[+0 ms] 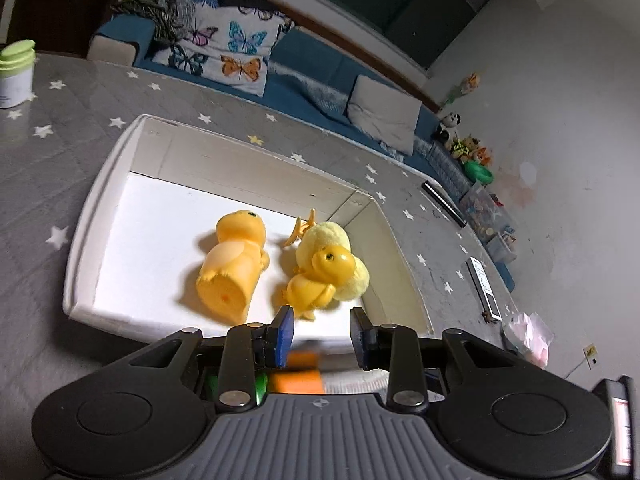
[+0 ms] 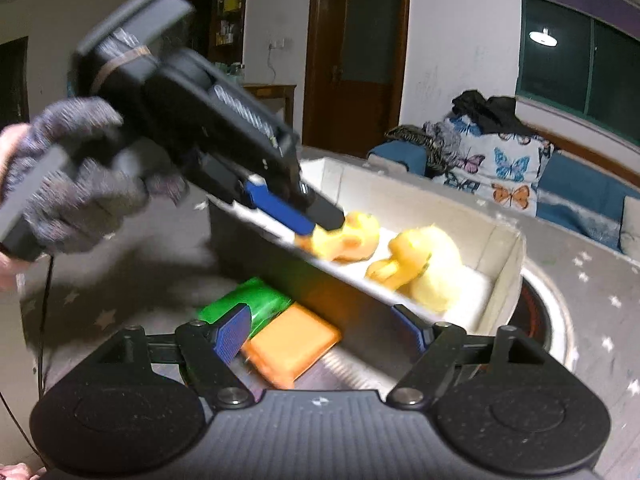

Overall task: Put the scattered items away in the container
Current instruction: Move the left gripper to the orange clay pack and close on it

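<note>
Two orange duck toys lie in the white box (image 1: 100, 200) on the counter (image 1: 60, 160): the larger duck (image 1: 232, 264) left, long axis base-toward-camera; the smaller duck (image 1: 320, 280) right, against a yellow pompom (image 1: 324, 236). Outside sit one green block (image 2: 256, 304) and one orange block (image 2: 292, 344). Left gripper (image 1: 322, 336) fingers stand narrowly parted, empty; right gripper (image 2: 320, 332) fingers spread, empty.

Yellow ducks (image 1: 276, 264), star-patterned grey tablecloth (image 1: 72, 160)

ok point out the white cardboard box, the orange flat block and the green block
white cardboard box (image 1: 224, 168): left wrist view, on its far inner wall
orange flat block (image 2: 290, 344): right wrist view, on its top face
green block (image 2: 256, 300): right wrist view, on its top face
</note>
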Demonstrator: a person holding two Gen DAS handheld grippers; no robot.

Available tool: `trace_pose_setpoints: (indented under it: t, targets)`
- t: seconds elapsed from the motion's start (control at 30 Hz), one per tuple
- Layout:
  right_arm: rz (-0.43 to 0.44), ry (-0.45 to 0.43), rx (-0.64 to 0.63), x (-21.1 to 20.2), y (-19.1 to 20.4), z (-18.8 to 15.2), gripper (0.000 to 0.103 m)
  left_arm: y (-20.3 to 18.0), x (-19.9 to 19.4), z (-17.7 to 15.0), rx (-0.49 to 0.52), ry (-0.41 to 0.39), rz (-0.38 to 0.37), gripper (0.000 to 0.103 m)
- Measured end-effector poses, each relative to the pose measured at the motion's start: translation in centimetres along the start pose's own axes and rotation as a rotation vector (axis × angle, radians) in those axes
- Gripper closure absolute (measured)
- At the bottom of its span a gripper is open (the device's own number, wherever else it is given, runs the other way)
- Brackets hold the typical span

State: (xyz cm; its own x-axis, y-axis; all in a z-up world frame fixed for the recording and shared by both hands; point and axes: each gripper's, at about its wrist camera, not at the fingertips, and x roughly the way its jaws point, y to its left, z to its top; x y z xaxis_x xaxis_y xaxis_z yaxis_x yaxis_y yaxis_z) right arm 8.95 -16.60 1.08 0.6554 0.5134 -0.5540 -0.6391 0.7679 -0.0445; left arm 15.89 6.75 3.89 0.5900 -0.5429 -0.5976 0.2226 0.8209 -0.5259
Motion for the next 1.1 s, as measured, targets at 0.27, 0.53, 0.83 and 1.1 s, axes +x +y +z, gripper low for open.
trace_pose_setpoints:
  t: [0.27,0.53,0.83,1.1]
  targets:
    - [-0.005,0.045,0.027,1.4,1.3,-1.9,0.022,0.5,-1.5,-3.9,-0.057,-0.023,-0.003,0.071]
    - [-0.002,0.078,0.091,2.5,0.9,-2.8,0.029,-0.3,-0.1,-4.9,-0.059,0.019,-0.02,0.071]
    - [0.024,0.077,0.123,3.3,0.8,-2.9,0.033,-1.0,1.5,-5.3,-0.03,0.045,0.075,0.07]
    - [0.029,0.075,0.126,3.7,0.7,-2.9,0.037,-0.8,2.9,-5.6,-0.027,0.075,0.136,0.069]
